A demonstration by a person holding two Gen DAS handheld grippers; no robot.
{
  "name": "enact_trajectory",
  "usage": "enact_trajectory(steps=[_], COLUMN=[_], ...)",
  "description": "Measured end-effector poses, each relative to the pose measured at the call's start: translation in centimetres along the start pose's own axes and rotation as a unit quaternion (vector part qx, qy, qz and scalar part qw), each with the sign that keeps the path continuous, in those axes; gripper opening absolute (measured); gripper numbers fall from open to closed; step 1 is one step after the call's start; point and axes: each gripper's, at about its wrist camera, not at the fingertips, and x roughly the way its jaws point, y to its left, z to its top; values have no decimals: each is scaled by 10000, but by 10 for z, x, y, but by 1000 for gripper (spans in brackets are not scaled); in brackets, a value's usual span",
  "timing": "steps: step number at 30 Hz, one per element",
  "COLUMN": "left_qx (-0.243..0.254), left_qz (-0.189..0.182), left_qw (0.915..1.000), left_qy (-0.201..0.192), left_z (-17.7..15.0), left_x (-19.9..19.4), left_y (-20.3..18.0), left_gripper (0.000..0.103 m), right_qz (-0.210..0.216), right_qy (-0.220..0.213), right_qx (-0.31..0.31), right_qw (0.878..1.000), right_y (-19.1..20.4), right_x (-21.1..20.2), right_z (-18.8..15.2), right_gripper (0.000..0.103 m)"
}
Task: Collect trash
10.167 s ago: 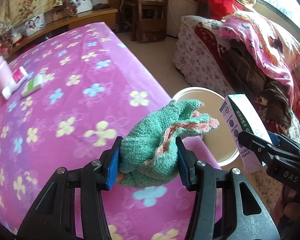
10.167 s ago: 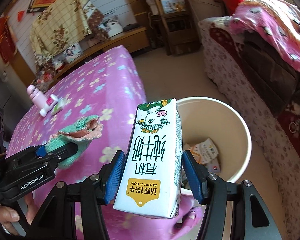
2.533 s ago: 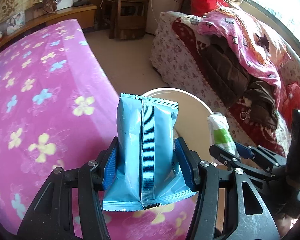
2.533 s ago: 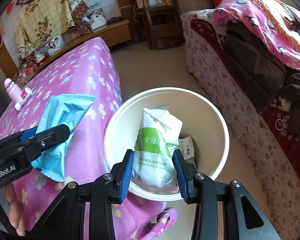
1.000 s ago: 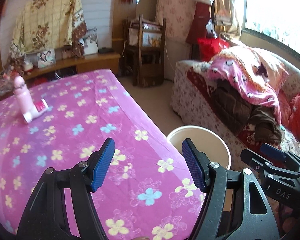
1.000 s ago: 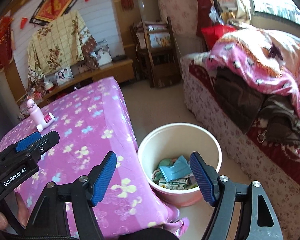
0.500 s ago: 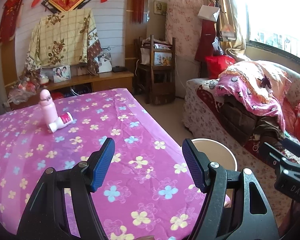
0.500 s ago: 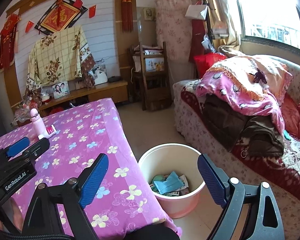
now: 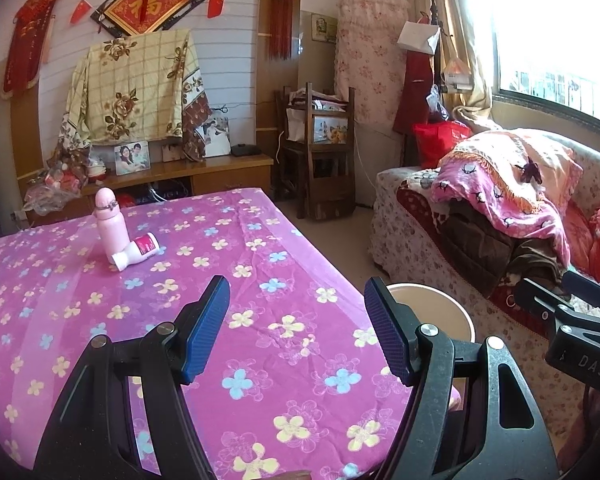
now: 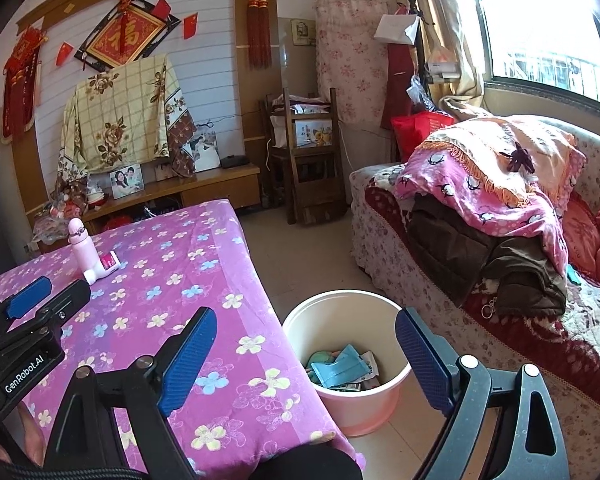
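Note:
A cream and pink bucket point(image 10: 360, 408) stands on the floor at the table's right edge. Trash lies inside it, with a blue packet point(image 10: 340, 368) on top. My right gripper point(image 10: 306, 314) hangs open above and in front of the bucket, nothing between its pads. My left gripper point(image 9: 296, 284) is open and empty over the pink flowered tablecloth point(image 9: 260, 360). The bucket's rim point(image 9: 440, 300) shows past its right finger. Each gripper shows in the other's view: the left gripper point(image 10: 40, 292) at the left, the right gripper point(image 9: 548, 282) at the right.
A pink bottle point(image 9: 109, 220) stands at the table's far left with a small white and pink bottle point(image 9: 138, 250) lying against it. A sofa point(image 10: 500, 240) heaped with blankets runs along the right. A wooden chair point(image 10: 308, 160) and a low cabinet stand at the back wall.
Both grippers have drawn back and tilted upward, so the bucket looks smaller and lower. The right jaws stand wider than a second ago. The packets held earlier now lie in the bucket.

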Motion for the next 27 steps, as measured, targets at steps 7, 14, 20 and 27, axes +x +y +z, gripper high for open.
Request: enact_trajectory(steps=[7,14,20,27], left_qx=[-27,114,65,-25], left_qz=[65,85,32,6], left_qw=[10000,9999,10000,10000], left_qy=[17,-54,0,88], left_z=[0,0,-3,-4], left_x=[-4,-7,-6,-2], left_y=[-1,-6,-5,-1], left_gripper=[69,69,69,69], right_qz=[23,33,21,34], right_qy=[-12,-92,-77,-12], right_qx=[3,17,11,16], right_qw=[10000,10000,10000,10000], right_y=[0,1,1,0], right_x=[-3,-9,-10,-7], right_z=[-1,-1,-1,2], right_gripper=[90,90,90,90])
